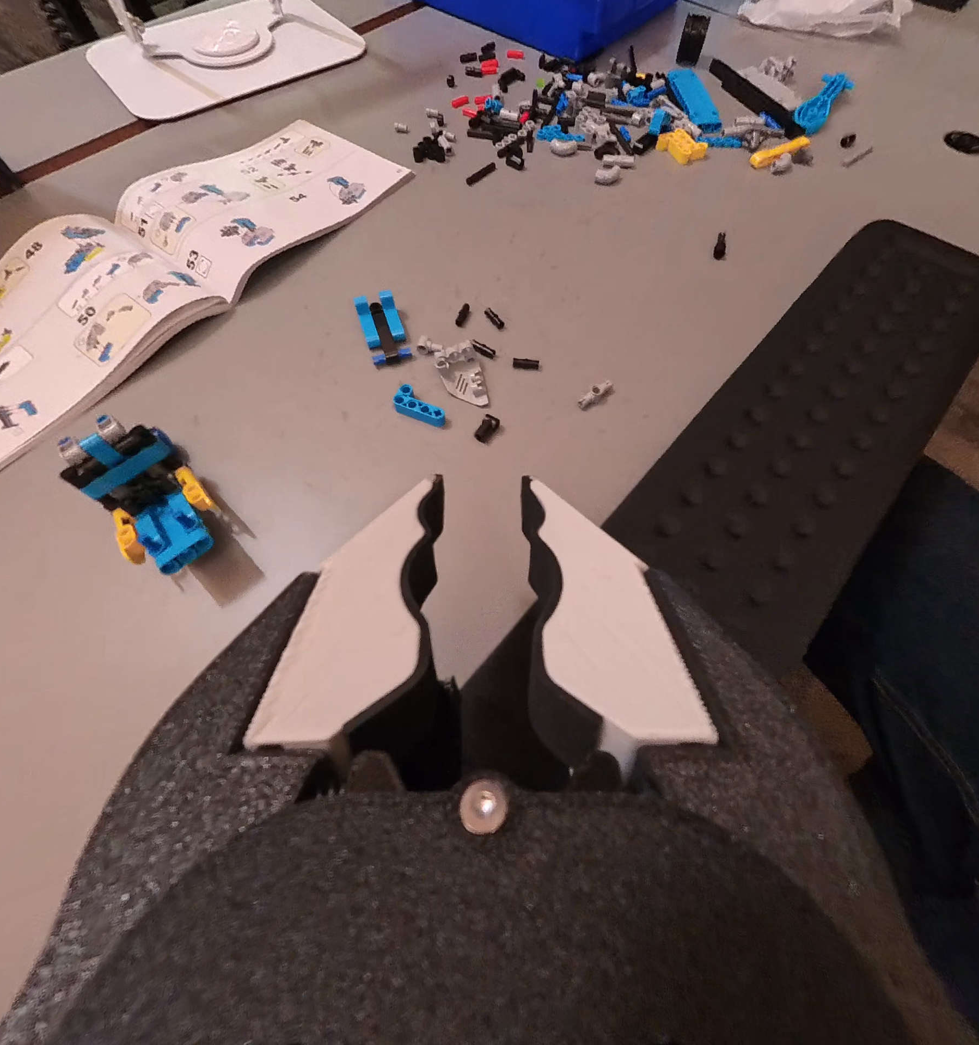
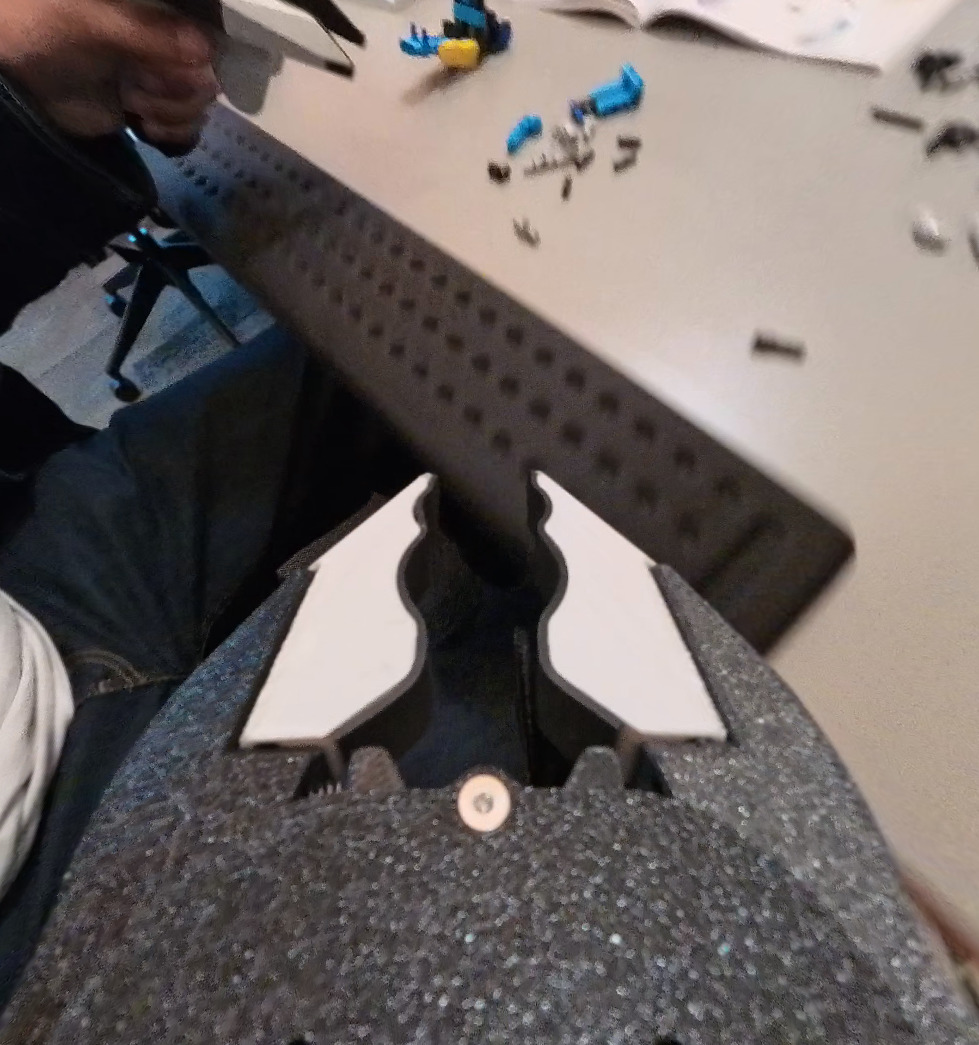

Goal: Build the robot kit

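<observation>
My left gripper [image 1: 481, 480] and right gripper [image 2: 482, 478] both gape empty, a black elbow connector [image 1: 486, 427] at the left's twelve o'clock.

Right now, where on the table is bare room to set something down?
Bare grey table lies between the open booklet and the small cluster of parts, and between that cluster and the big parts pile. Also just ahead of the left hand-held gripper, right of the blue model. The pile itself is crowded.
</observation>
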{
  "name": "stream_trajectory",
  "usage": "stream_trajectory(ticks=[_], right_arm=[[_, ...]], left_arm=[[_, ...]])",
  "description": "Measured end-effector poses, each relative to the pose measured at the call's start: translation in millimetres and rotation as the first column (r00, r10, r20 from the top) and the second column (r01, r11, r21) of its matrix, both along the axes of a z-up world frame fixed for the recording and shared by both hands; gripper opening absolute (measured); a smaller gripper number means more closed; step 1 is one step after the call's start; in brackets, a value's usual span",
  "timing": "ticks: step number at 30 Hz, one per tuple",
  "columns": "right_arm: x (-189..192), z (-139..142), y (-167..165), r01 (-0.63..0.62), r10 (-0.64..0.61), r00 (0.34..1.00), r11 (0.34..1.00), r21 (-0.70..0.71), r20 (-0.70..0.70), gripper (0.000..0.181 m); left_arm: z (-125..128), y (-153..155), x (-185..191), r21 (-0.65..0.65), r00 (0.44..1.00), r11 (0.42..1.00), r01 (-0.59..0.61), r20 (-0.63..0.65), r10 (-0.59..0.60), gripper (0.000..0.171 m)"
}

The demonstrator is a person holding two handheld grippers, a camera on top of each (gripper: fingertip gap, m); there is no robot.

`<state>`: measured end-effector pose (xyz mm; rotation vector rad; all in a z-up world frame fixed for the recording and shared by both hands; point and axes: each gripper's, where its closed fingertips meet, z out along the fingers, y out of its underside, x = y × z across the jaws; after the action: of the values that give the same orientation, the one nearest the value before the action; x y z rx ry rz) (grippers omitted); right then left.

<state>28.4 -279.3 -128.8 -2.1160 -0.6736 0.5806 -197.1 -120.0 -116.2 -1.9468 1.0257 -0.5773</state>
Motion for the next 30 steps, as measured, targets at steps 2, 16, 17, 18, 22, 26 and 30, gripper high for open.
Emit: stream_trajectory(ticks=[2,16,17,18,22,26,30], right_arm=[[-29,6,43,-0.066,0.066,0.998,0.998,0.021,0.013,0.031],[-116,-52,161,-0.472,0.494,0.845,0.869,-0.148,0.204,0.021],[-119,-53,161,-0.489,0.51,0.838,0.86,-0.149,0.196,0.02],[-120,-56,162,-0.5,0.522,0.831,0.852,-0.154,0.192,0.019],[-117,-58,166,-0.498,0.51,0.827,0.86,-0.114,0.234,0.006],[-66,-43,195,-0.323,0.302,0.902,0.946,0.019,0.31,0.007],[-46,-55,202,-0.286,0.295,0.927,0.956,-0.072,0.233,0.007]], left_arm=[[-7,3,7,-0.022,0.998,0.998,0.056,-0.018,-0.056,0.027],[-63,26,55,-0.13,0.899,0.917,0.376,-0.191,-0.395,0.026],[-66,29,57,-0.13,0.901,0.92,0.369,-0.191,-0.388,0.025],[-68,30,59,-0.144,0.9,0.918,0.37,-0.191,-0.392,0.021],[-70,27,67,-0.176,0.887,0.902,0.394,-0.183,-0.424,0.007],[-61,25,68,-0.172,0.862,0.884,0.435,-0.206,-0.464,0.007],[-34,54,75,-0.091,0.887,0.909,0.406,-0.202,-0.416,0.007]])
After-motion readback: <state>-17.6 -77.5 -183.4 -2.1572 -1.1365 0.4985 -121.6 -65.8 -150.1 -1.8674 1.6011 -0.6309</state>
